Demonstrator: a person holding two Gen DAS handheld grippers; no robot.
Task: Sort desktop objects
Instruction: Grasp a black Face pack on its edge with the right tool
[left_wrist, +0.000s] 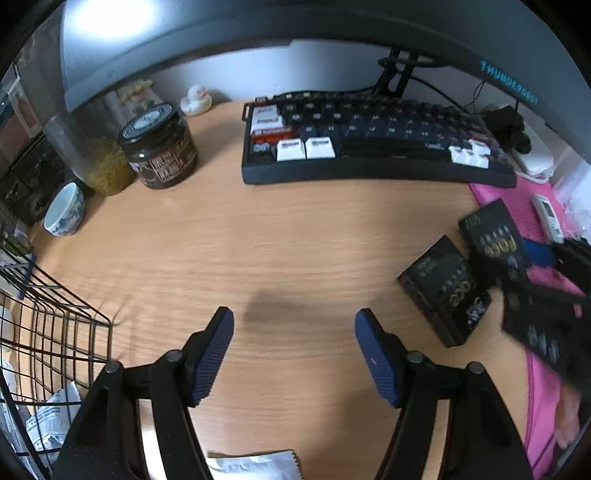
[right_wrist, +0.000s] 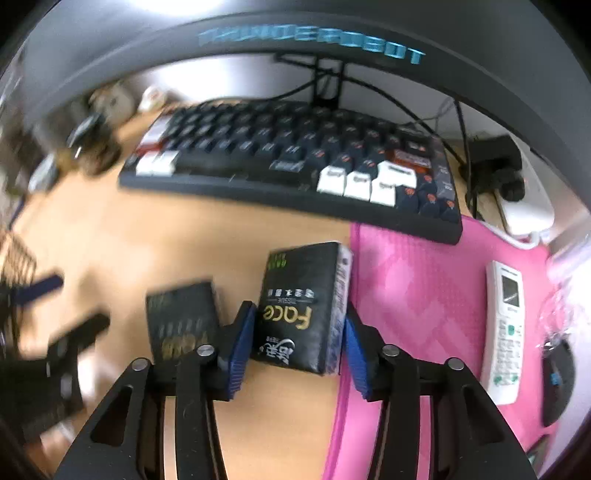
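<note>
A black "Face" tissue pack sits between the blue pads of my right gripper, which is shut on it at the edge of the pink mat. A second black tissue pack lies on the wooden desk just left of it. In the left wrist view both packs show at the right, the held one and the loose one, with the right gripper blurred beside them. My left gripper is open and empty above bare desk.
A black keyboard lies at the back under a monitor. A dark jar, a cup and a rubber duck stand at the back left. A wire basket is at the left. A white remote lies on the mat.
</note>
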